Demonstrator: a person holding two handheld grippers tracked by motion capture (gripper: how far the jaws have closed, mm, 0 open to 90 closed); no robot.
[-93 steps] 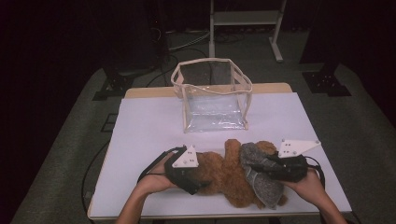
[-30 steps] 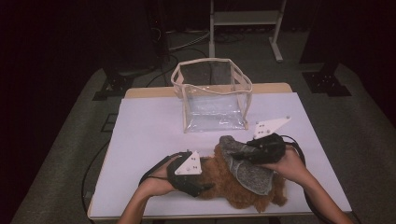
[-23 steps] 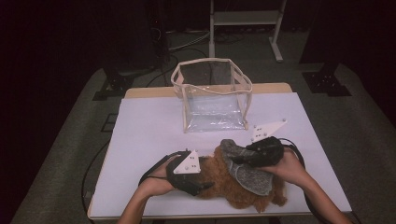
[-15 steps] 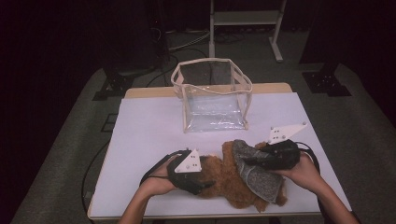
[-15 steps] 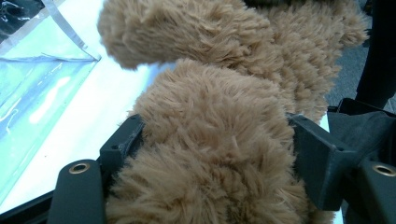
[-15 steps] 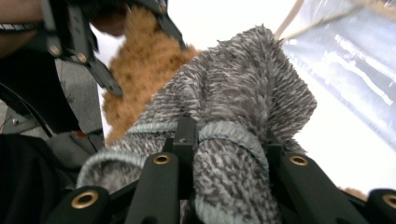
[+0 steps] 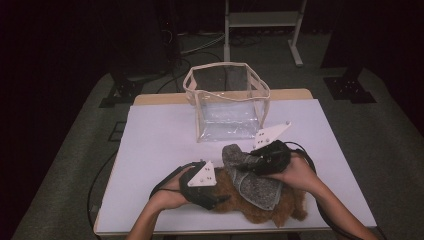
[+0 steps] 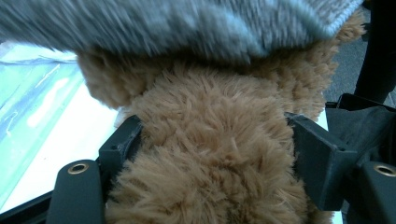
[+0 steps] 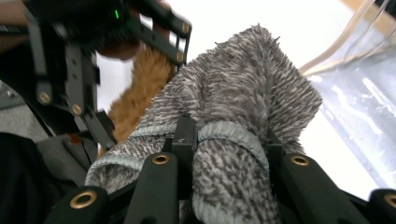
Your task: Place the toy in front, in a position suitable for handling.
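Table [image 7: 160,150], white-topped. Landmark: clear bag [image 7: 227,102], transparent plastic with cream trim and handles, upright and open-mouthed at the table's far middle; bare tabletop between it and the work, nothing in the way.

Left gripper [image 7: 220,199]: nearer the person than the bag and to its left. Jaws part-closed, pressing from both sides on the brown plush [image 8: 210,154]. Unmoved since a second ago.

Brown plush: shaggy tan fur, lying flat along the table's near edge, well in front of the bag; its middle lies under the grey cloth.

Grey cloth [image 7: 252,180]: mottled grey knit with a pale hemmed edge, draped over the plush, one end bunched and lifted toward the bag. Half a second ago that raised end sat further right; it now stands closer to the bag's front wall.

Right gripper [image 9: 229,140]: in front of the bag's right corner, jaws clamped on a folded hem of the grey cloth; it has shifted leftward since the earlier frame
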